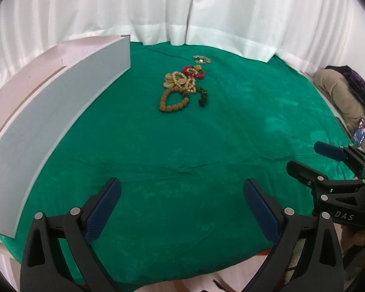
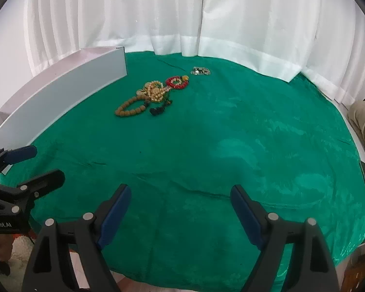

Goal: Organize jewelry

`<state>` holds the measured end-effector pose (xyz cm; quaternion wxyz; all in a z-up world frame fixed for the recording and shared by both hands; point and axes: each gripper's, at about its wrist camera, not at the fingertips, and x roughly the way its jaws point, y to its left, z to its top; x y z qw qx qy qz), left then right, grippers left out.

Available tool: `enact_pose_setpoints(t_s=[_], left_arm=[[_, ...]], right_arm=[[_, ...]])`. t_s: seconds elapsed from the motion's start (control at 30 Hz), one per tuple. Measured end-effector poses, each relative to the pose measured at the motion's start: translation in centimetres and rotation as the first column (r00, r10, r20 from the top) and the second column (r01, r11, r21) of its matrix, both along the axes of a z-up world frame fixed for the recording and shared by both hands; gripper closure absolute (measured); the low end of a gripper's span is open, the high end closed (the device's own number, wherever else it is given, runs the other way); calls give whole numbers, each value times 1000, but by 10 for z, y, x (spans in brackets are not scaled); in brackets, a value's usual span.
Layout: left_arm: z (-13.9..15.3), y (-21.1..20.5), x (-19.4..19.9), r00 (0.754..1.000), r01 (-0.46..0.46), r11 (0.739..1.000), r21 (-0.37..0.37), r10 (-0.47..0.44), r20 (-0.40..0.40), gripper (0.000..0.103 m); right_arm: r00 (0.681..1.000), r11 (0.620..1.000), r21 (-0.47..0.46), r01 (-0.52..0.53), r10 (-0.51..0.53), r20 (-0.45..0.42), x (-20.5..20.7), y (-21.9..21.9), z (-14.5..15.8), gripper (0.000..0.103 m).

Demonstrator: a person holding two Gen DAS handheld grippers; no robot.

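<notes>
- The left gripper (image 1: pixel 182 202), black with blue ribbed pads, hangs over the near part of a green velvet cloth (image 1: pixel 206 146) with its fingers spread wide and nothing between them.
- The right gripper (image 2: pixel 180 209), of the same build, hovers beside it over the near edge, fingers likewise spread wide and empty.
- The jewelry lies in a line toward the far edge of the cloth, well apart from both grippers.
- Nearest is a loop of round brown wooden beads (image 1: pixel 172 101); touching it is a heap of gold and pearl-coloured pieces (image 1: pixel 181 81).
- Just beside the heap lies a dark beaded strand (image 1: pixel 203 97).
- Behind the heap sits a red beaded ring (image 1: pixel 193 71), and apart from it, farthest back, a small silver-coloured piece (image 1: pixel 202 59).
- A long white box (image 1: pixel 48 121) runs along the left edge of the cloth.
- White curtains (image 1: pixel 182 7) hang behind the far edge.
</notes>
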<state>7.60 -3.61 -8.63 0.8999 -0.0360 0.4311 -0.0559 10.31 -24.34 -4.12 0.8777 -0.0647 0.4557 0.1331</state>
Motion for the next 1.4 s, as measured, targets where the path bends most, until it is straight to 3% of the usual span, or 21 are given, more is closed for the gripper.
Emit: enact_pose_setpoints(t_s=[1.07, 1.2, 1.4], left_arm=[[-14, 20, 41, 994, -74, 996, 48, 78, -82, 3], [-6, 26, 64, 993, -58, 998, 33, 61, -105, 3], [4, 26, 125, 991, 33, 999, -26, -36, -126, 3]], right_arm=[[996, 998, 31, 46, -44, -76, 19, -21, -19, 18], [996, 998, 39, 46, -42, -81, 21, -21, -21, 18], [996, 997, 48, 52, -48, -75, 21, -26, -19, 18]])
